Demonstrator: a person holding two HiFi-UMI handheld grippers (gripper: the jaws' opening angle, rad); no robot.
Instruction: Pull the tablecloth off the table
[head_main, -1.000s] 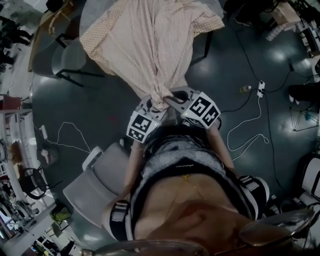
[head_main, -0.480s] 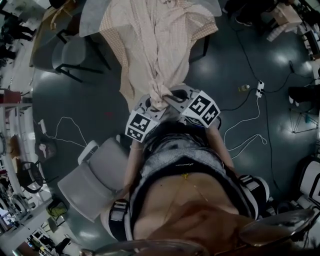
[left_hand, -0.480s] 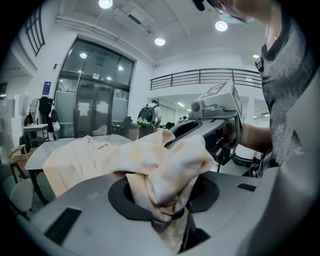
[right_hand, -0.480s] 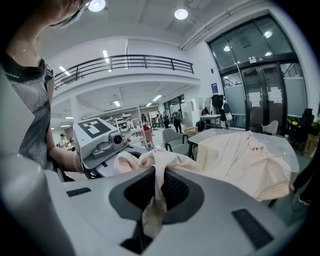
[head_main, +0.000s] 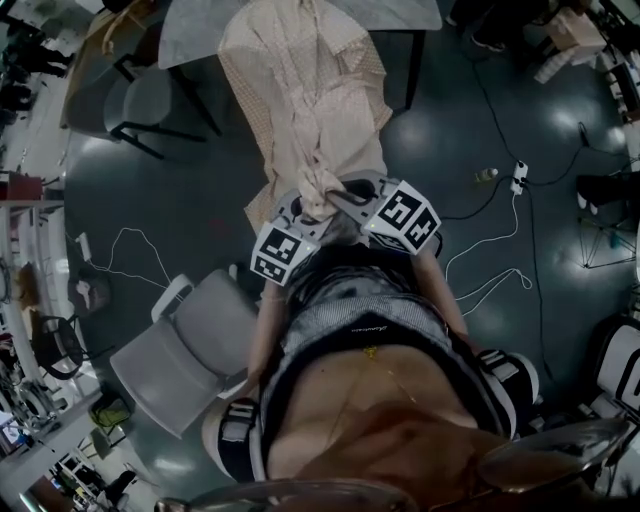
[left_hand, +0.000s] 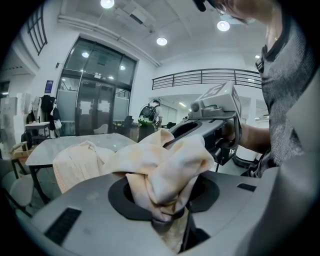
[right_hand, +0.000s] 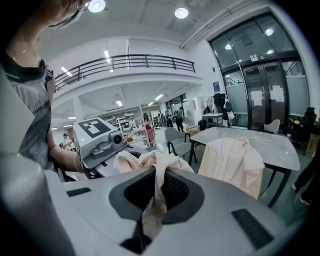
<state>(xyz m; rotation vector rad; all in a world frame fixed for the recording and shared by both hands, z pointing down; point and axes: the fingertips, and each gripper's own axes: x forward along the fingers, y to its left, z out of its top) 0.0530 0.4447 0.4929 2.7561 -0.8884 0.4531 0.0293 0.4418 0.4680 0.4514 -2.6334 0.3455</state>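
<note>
The fingers of the left gripper (left_hand: 168, 219) are clamping a thick wad of the tablecloth (head_main: 312, 95), and those of the right gripper (right_hand: 150, 221) are pinching a thin fold beside it. The cloth is trailing off the surface's (head_main: 405, 12) near edge toward them.

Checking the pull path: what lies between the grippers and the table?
Only the tablecloth, strung from the table to the left gripper and right gripper above the floor; head view shows it.

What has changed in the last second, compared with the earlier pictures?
The tablecloth has slid further off the table toward the person, drawn into a narrower bunch, so more bare tabletop shows. Nothing was taken or let go: the left gripper and the right gripper stay shut on its gathered end.
</note>
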